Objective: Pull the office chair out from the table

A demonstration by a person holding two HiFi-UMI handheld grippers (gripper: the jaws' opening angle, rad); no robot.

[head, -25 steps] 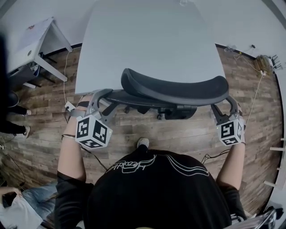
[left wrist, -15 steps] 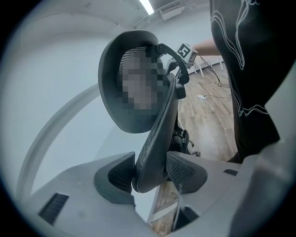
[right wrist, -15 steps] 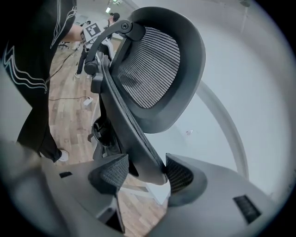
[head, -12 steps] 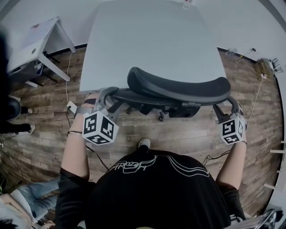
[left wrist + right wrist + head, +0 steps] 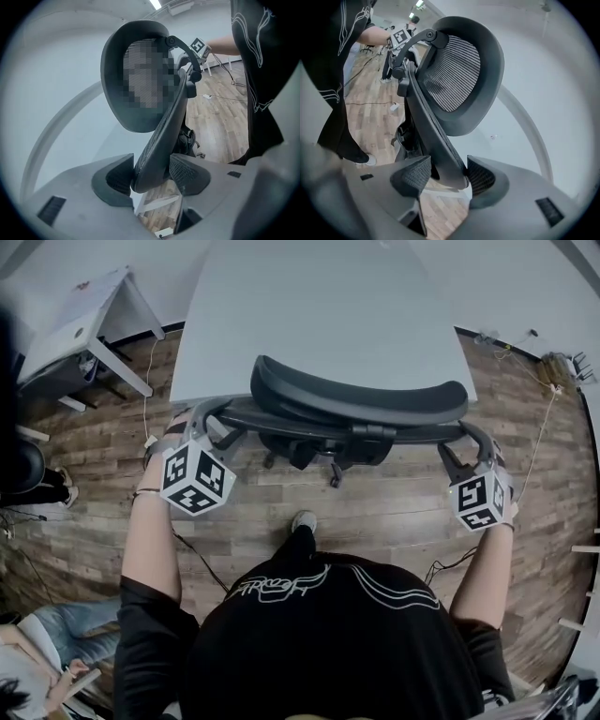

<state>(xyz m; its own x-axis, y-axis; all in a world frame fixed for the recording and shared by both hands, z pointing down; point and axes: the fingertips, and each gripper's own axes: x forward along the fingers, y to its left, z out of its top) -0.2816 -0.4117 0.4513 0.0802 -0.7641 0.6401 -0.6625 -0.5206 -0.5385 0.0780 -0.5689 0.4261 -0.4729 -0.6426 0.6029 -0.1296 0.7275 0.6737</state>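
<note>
A black mesh office chair stands at the near edge of the pale grey table (image 5: 319,306), its curved headrest (image 5: 356,401) over the table edge. My left gripper (image 5: 202,420) clamps the left edge of the backrest (image 5: 161,136); its jaws are opening slightly, and both pads still touch the edge. In the left gripper view the left gripper (image 5: 150,176) shows the frame wedged between the pads. My right gripper (image 5: 459,442) is shut on the right backrest edge (image 5: 431,122), seen close between the pads of the right gripper (image 5: 447,176). The headrest (image 5: 459,79) rises above.
A small white desk (image 5: 75,329) stands at the far left on the wood floor. Cables (image 5: 534,446) and a power strip (image 5: 562,367) lie at the right. The operator's shoe (image 5: 302,519) is just behind the chair. A seated person (image 5: 37,652) is at lower left.
Both grippers and the backrest have shifted a little toward the operator, and more of the chair's base shows in front of the table edge. The grips look the same.
</note>
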